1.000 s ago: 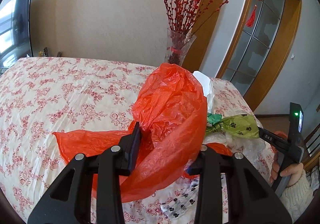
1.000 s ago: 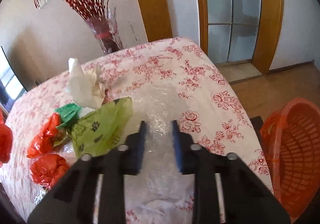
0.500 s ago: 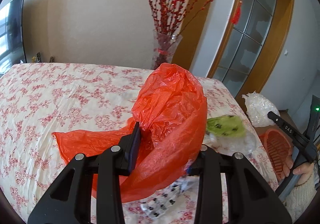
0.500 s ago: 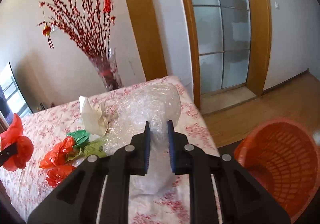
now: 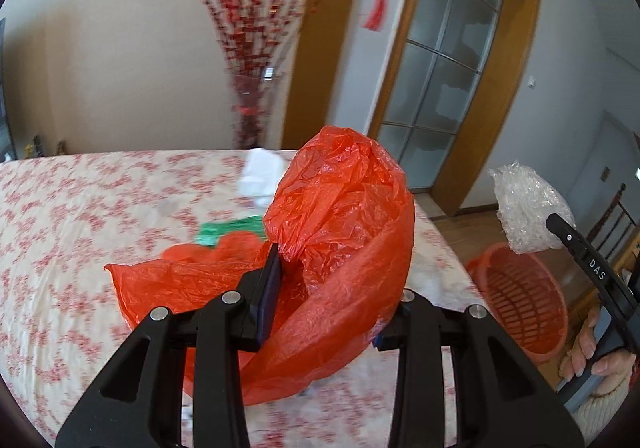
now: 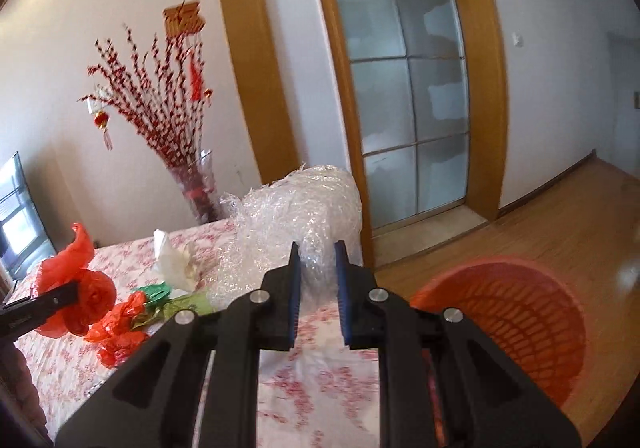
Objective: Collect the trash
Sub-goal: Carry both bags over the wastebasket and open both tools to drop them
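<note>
My left gripper (image 5: 332, 272) is shut on a big crumpled orange plastic bag (image 5: 340, 216) and holds it above the floral tablecloth (image 5: 80, 208). My right gripper (image 6: 317, 260) is shut on a wad of clear bubble wrap (image 6: 296, 208), lifted off the table; it also shows in the left wrist view (image 5: 524, 204), above the orange trash basket (image 5: 520, 296). The basket (image 6: 516, 320) stands on the floor to the right of the table. More trash lies on the table: small orange bags (image 6: 120, 324), a green wrapper (image 6: 154, 292) and white crumpled paper (image 6: 170, 260).
A glass vase with red branches (image 6: 196, 188) stands at the table's far edge. A wooden-framed glass door (image 6: 404, 88) is behind it. Wooden floor (image 6: 560, 216) lies to the right. A chair (image 5: 616, 216) is at the far right.
My right gripper has lifted the bubble wrap off the table and carried it right, toward the basket. My left gripper has swung right with the orange bag still held.
</note>
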Available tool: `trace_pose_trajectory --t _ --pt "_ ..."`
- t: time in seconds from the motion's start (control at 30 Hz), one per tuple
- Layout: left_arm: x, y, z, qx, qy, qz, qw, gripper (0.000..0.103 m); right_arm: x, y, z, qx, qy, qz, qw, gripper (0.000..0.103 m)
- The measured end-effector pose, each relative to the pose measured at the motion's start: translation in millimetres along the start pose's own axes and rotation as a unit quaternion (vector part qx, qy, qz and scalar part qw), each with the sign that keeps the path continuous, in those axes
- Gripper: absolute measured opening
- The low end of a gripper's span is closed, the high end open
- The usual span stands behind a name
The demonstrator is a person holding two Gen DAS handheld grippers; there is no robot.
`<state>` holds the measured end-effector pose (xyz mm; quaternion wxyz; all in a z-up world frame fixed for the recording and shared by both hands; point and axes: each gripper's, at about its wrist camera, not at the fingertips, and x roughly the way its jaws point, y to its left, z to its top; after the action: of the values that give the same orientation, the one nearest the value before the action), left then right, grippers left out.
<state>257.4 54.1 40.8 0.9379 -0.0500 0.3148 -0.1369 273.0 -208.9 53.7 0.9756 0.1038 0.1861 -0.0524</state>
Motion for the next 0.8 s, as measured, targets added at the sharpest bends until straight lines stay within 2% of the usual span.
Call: trace_pose_trajectory --t 0.4,0.8 --pt "32 -97 -4 0.04 0.02 -0.07 0.9966 0.036 -34 -62 -5 0.006 -0.028 -0.076 0.997 0.017" --pt "73 -193 -21 0.085 0.061 -0.136 0.9851 0.036 -52 -137 -18 0.047 -0.03 -0.138 0.989 0.017"
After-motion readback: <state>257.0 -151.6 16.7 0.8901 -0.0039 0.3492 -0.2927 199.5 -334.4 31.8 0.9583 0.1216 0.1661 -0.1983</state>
